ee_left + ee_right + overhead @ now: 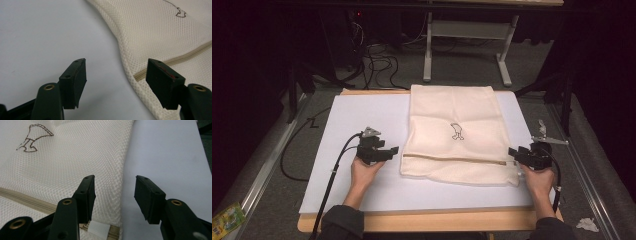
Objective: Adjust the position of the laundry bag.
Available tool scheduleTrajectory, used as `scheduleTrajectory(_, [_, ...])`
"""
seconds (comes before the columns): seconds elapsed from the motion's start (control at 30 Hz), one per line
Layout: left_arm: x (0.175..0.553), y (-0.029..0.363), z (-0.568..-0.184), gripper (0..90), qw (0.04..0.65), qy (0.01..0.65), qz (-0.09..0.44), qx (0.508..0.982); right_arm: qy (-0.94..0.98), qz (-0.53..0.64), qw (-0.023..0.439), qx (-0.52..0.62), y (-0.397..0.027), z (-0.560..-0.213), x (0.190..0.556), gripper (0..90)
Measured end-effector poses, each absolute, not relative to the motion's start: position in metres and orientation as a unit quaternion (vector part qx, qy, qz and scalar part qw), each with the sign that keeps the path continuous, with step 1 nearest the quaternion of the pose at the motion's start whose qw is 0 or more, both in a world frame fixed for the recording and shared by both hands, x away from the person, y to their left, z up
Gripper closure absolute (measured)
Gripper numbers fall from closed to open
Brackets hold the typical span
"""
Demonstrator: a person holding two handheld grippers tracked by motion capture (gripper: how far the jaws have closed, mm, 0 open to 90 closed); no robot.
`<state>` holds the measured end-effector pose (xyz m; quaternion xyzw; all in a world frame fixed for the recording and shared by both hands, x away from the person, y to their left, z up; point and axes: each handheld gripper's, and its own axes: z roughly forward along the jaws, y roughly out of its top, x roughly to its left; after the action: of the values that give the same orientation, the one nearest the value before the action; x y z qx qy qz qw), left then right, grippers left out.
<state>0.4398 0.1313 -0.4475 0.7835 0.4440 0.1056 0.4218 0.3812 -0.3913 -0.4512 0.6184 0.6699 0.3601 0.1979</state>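
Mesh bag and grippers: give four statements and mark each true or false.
1. The mesh bag lies flat on the white sheet. True.
2. The zipper is fully open with clothes spilling out. False: it looks closed along its length and nothing spills out.
3. The left gripper clamps the bag's edge. False: its jaws stand open beside the bag.
4. The right gripper sits at the zipper's end, jaws apart. True.

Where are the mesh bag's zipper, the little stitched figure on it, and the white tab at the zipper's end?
zipper (452, 159), high view, middle of its tape.
stitched figure (456, 131), high view, its centre.
white tab (98, 229), right gripper view, middle of the tab.
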Motion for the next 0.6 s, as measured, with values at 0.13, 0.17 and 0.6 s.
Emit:
scheduleTrajectory(0.13, [0.444,0.116,-0.448,32.7,0.411,0.435,0.100,0.795,0.674,0.353,0.190,0.620,-0.389,-0.451,0.385,52.6])
scheduleTrajectory(0.17, [0.445,0.109,-0.449,32.7,0.409,0.433,0.099,0.797,0.677,0.349,0.187,0.620,-0.388,-0.451,0.387,53.1])
scheduleTrajectory(0.6, [0.457,0.081,-0.460,31.9,0.387,0.444,0.081,0.804,0.687,0.327,0.176,0.625,-0.381,-0.451,0.398,53.8])
